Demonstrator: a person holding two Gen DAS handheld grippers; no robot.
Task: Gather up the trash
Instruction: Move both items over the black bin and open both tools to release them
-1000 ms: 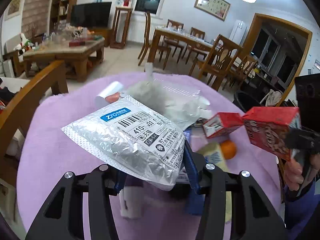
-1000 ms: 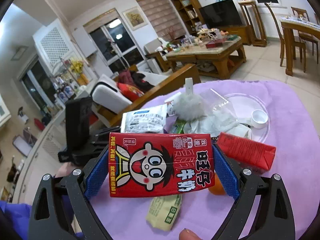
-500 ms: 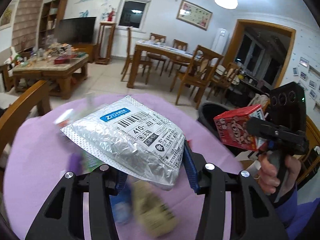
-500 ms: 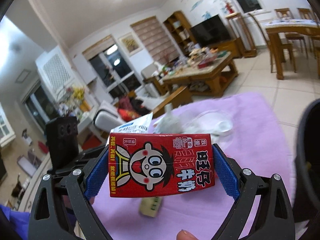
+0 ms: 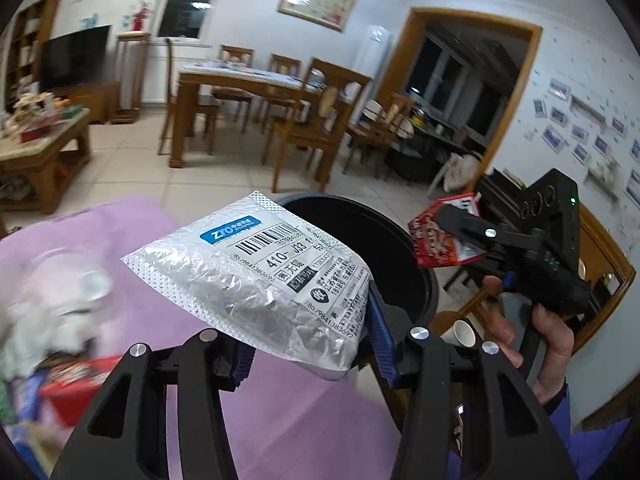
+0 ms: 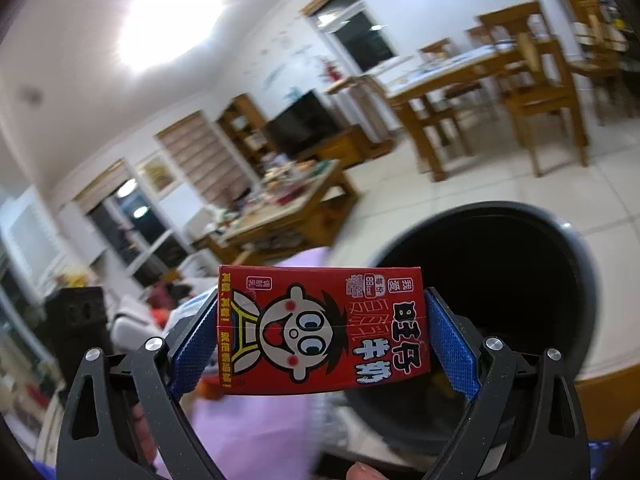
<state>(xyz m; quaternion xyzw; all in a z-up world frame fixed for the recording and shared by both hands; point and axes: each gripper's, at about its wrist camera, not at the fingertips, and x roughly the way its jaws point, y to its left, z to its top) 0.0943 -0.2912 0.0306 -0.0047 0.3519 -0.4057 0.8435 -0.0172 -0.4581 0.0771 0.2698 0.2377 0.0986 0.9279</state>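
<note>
My left gripper is shut on a silver foil mailer pouch with a barcode label, held over the edge of the purple table. Just behind the pouch stands a black round trash bin with a dark open mouth. To the right, a hand holds my right gripper, shut on a red milk carton. In the right wrist view the red carton with a cartoon face sits clamped between the blue pads of the right gripper, in front of the bin's mouth.
Blurred trash lies on the purple cloth at the left, with a red box near the front. A small paper cup is on the floor past the bin. Wooden dining chairs and a coffee table stand farther off.
Both grippers have swung right, away from the pile of trash on the table and toward the black bin, which now fills much of both views. Both still grip their items.
</note>
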